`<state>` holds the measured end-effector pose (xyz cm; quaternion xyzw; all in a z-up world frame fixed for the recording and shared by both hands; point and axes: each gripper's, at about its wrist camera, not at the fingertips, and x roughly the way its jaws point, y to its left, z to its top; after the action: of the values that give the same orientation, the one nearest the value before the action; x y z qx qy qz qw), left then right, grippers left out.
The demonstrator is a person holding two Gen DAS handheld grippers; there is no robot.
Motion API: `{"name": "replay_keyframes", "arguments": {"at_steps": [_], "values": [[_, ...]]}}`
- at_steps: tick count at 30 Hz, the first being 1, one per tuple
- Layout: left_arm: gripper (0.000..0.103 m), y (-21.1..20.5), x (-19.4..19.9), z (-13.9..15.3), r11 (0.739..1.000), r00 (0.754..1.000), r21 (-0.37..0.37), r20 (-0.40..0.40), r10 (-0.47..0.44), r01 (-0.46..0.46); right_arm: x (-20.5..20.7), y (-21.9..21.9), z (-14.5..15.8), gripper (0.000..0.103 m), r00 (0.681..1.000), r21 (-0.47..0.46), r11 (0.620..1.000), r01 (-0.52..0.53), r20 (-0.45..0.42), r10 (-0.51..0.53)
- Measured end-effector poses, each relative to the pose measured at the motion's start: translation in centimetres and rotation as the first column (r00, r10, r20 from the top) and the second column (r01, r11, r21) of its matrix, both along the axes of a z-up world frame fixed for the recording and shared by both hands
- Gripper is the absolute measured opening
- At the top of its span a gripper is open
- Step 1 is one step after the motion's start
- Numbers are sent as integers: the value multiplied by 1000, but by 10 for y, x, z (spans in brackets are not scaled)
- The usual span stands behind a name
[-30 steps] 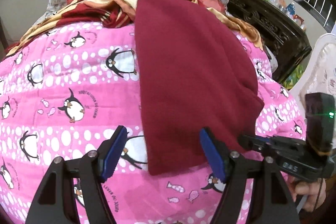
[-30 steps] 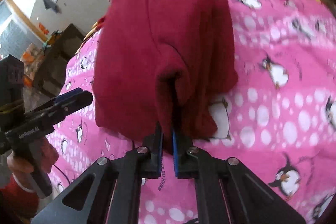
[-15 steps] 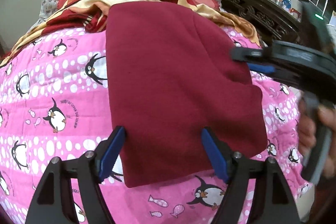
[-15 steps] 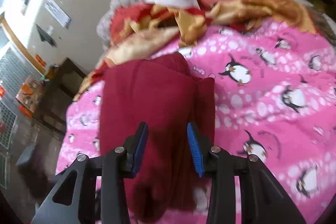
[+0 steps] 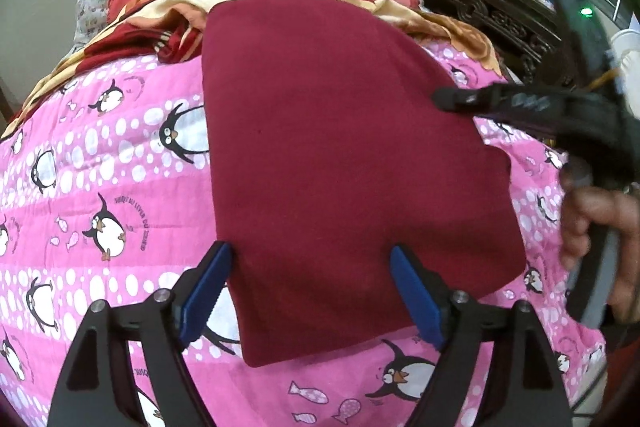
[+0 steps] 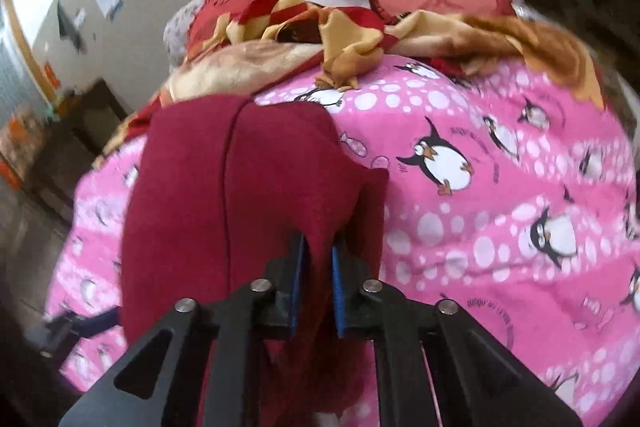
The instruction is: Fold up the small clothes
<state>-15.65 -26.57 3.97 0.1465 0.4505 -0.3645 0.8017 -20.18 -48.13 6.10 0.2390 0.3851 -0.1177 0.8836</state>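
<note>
Since half a second ago the right gripper (image 6: 318,275) has clamped the maroon garment (image 5: 344,163); left gripper (image 5: 310,293) jaws stay wide.

Even indoor light — fisheye-bent edges, right view slightly blurred.
</note>
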Motion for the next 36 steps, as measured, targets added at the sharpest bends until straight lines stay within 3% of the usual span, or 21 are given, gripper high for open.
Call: {"name": "replay_keyframes", "arguments": {"at_steps": [5,9,13,20,25,32,33,36], "values": [[85,4,3,2,1000,1000,-7,-20,16,-16,-17,22,41,41,999,-80,997,-19,42,23],[85,9,4,10,999,999,-22,0,41,-41,-21,45,54,41,994,-110,990,-86,53,92],[85,11,11,14,998,998,-23,9,60,-60,-18,59,43,41,992,-101,988,-119,28,122],[85,8,22,9,998,998,-23,-7,65,-65,-12,46,-1,41,995,-95,992,-84,-64,78],[85,1,28,-1,998,998,-30,-27,48,-49,-10,52,-17,36,994,-198,977,-84,-81,69],[87,20,48,0,989,990,-142,-139,24,-44,-27,32,-6,36,998,-64,996,-62,3,62],[87,24,51,1,986,990,-156,-140,29,-51,-30,29,-4,38,998,-47,998,-51,19,52],[90,33,66,-1,975,983,-205,-181,43,-80,-43,13,1,70,996,8,1000,28,81,-29]]}}
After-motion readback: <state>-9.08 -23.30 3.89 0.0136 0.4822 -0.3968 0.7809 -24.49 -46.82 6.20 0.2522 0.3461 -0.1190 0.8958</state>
